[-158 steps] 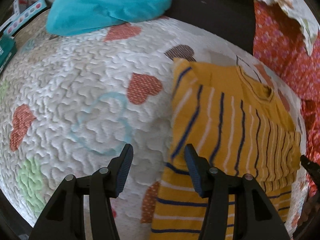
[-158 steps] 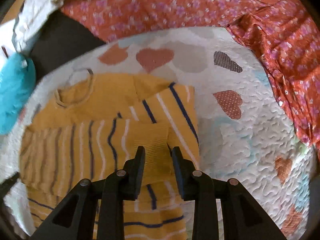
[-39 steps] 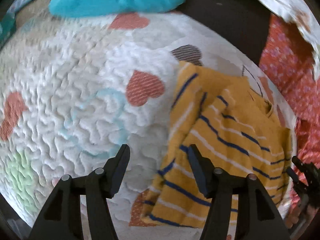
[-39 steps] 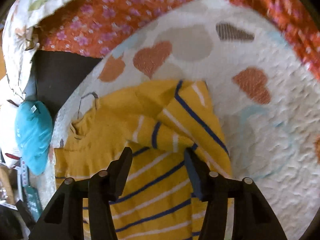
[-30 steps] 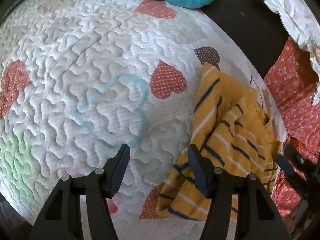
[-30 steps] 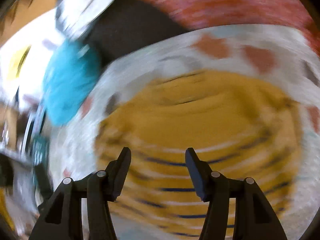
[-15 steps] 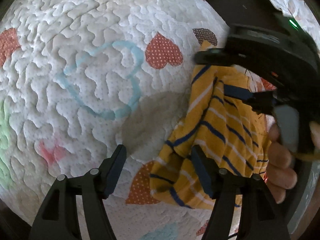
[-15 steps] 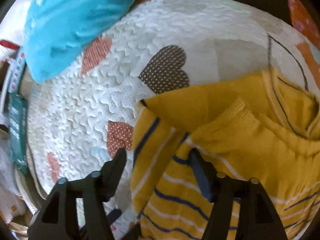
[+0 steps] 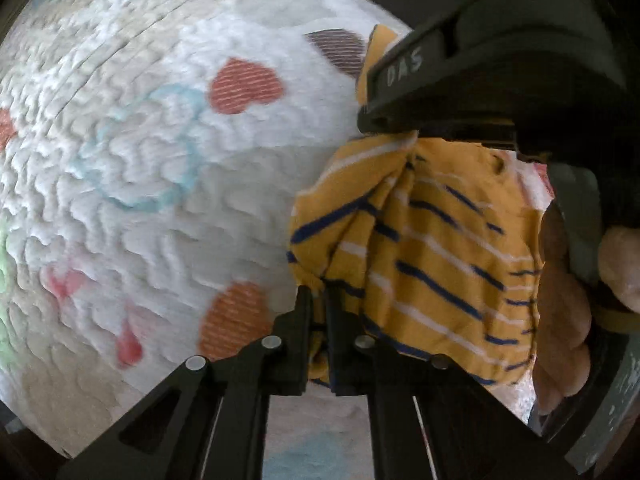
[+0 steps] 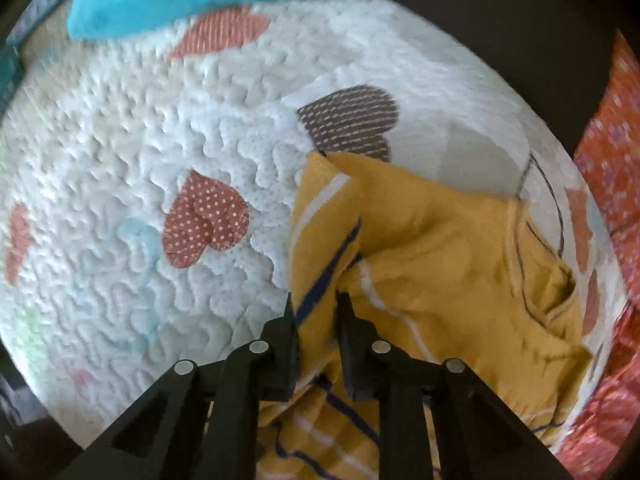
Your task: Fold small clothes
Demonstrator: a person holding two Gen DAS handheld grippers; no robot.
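Yellow striped shirt (image 9: pixel 432 240) lies bunched on the heart quilt (image 9: pixel 160 160), and we pinch its near edge in our left gripper (image 9: pixel 318 316). Beside that, our right gripper (image 10: pixel 314 312), angled down over the shirt, clamps a fold.

Light: bright, soft daylight — shadows faint | Blur: motion smear across both views, quilt (image 9: pixel 168 168) texture softened | Distortion: strong fisheye bulge — dark vignetted corners
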